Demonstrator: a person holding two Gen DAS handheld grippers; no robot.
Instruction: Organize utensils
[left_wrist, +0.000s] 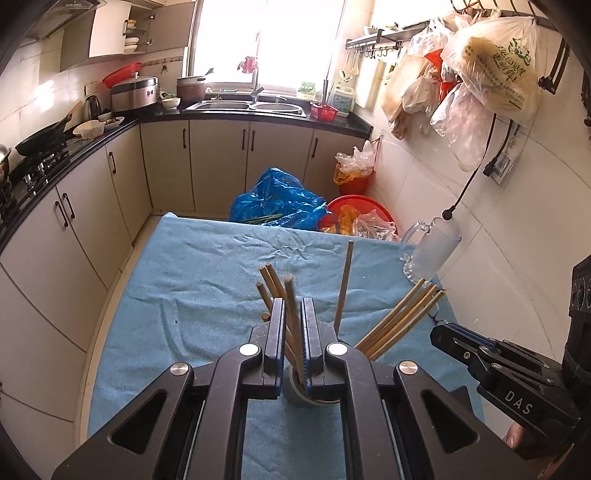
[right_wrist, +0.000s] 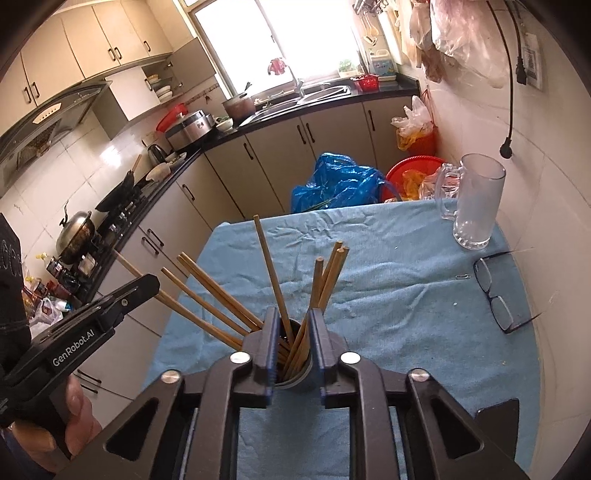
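Two hand-held grippers over a surface draped in a wrinkled blue cloth (right_wrist: 388, 295), in a narrow kitchen. Left hand-held gripper (left_wrist: 293, 325) clamped on a single wooden chopstick (left_wrist: 291, 306), fingers nearly together, directly above a small dark utensil cup (right_wrist: 295, 369) near the front edge of the surface. Right hand-held gripper (right_wrist: 291, 339) slightly apart, one finger on each side of the cup, not clearly touching it; whether gripping the cup, cannot tell. Roughly a dozen chopsticks (right_wrist: 207, 291) standing in the cup, fanned outward: several leaning far left past the left cloth edge, a few tilted right, one nearly upright.

Clear glass mug (right_wrist: 476, 203) upright at the far right corner of the surface, just beside the tiled wall. Black-framed eyeglasses (right_wrist: 495, 291) lying folded open near the right edge, well apart from the cup. Wide stretch of bare cloth between cup and mug, and from the cup out to the far edge.

Beyond the far edge, on the floor: crumpled blue plastic bag (left_wrist: 280, 203) and red basin (left_wrist: 354, 214) close against the surface. Left of the surface, a narrow strip of floor, then beige cabinets (left_wrist: 92, 192) under a black countertop. Right edge tight against the white wall.
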